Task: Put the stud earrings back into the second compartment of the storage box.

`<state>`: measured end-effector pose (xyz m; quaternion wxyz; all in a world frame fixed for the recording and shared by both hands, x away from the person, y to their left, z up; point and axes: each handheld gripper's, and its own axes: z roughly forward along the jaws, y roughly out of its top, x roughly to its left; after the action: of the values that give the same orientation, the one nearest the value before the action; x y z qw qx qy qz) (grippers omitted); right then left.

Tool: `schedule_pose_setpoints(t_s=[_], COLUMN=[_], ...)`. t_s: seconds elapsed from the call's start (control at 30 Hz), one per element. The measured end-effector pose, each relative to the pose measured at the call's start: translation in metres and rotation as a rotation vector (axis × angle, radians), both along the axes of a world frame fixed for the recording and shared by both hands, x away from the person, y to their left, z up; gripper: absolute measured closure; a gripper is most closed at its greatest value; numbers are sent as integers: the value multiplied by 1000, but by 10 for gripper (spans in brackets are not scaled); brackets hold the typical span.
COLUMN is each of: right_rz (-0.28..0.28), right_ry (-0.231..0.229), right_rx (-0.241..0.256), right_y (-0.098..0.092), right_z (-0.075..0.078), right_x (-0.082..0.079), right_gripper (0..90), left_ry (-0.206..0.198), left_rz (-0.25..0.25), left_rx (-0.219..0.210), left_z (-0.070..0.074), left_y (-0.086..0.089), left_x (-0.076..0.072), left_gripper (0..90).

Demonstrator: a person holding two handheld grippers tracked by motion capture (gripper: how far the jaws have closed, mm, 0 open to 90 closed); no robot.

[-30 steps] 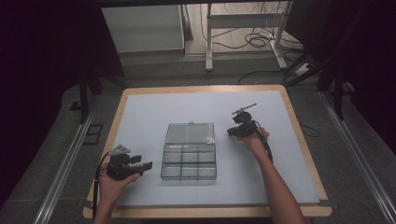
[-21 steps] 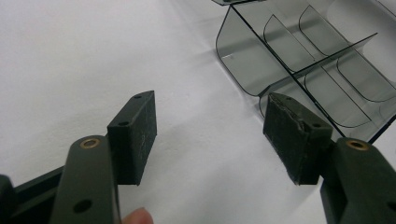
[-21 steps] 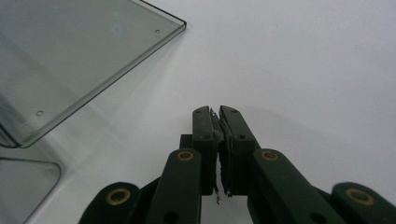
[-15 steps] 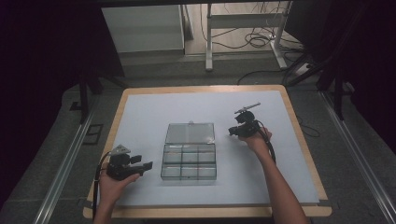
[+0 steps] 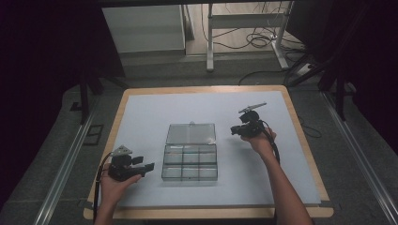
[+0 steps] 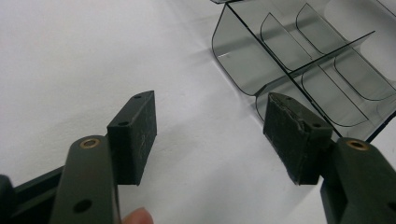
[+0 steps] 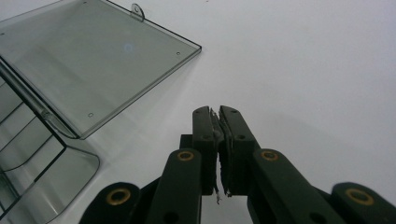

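A clear plastic compartment box (image 5: 190, 161) lies in the middle of the white table, its lid (image 5: 191, 133) folded flat open toward the far side. All its compartments look empty. My left gripper (image 5: 148, 166) is held low near the front left, just left of the box, jaws wide open with nothing between them; in the left gripper view (image 6: 210, 135) the box's corner (image 6: 243, 65) lies ahead on the right. My right gripper (image 5: 233, 130) hovers right of the lid, jaws pressed together on nothing; in the right gripper view (image 7: 218, 116) the lid (image 7: 93, 60) lies ahead on the left.
The white mat (image 5: 281, 183) covers a wood-rimmed table (image 5: 206, 213). Metal rails run along both sides on the floor. Behind the table stand a white cabinet (image 5: 143, 28) and a desk frame (image 5: 244, 21) with loose cables.
The right gripper has drifted slightly right and a little away from the lid. The left gripper and the box have stayed put.
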<state>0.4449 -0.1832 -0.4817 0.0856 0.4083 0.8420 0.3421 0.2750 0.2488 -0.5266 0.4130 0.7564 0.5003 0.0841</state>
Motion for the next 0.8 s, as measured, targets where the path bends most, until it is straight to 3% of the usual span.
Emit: schedule_pose_setpoints(t_s=[0.8], right_rz=[57], right_ry=[-44], right_rx=[55], right_y=[8], right_z=[14], right_x=[-14], right_gripper=[841], left_ry=[-5], left_rz=[1], left_rx=[-6], left_z=[0], left_y=[-2], left_x=[0], left_gripper=[355])
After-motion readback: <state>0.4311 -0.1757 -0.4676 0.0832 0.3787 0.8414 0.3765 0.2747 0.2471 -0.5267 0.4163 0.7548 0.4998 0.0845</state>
